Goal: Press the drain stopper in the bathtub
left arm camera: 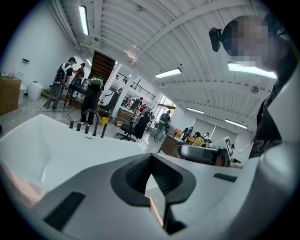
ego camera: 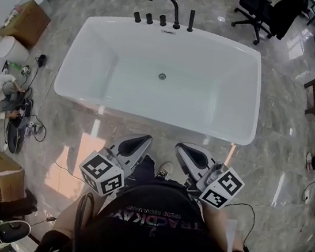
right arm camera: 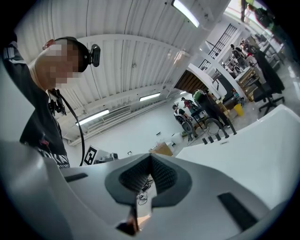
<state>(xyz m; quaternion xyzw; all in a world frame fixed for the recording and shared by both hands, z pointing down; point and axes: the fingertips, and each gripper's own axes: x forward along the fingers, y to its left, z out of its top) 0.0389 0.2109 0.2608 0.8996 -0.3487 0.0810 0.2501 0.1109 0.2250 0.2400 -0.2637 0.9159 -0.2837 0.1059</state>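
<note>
Glossy marble floor (ego camera: pixel 282 151), black office chair (ego camera: pixel 259 14)

We saw the bathtub (ego camera: pixel 90 66) basin open from above; only the black faucet (ego camera: pixel 176 16) crowded its far rim

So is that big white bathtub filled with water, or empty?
Empty. The white rectangular bathtub shows a bare floor around its small round metal drain stopper, no waterline anywhere.

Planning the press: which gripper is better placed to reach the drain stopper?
Left, marginally: the left gripper lines up closer with the drain stopper than the right gripper. Both hover outside the bathtub, jaws shut and empty.
</note>
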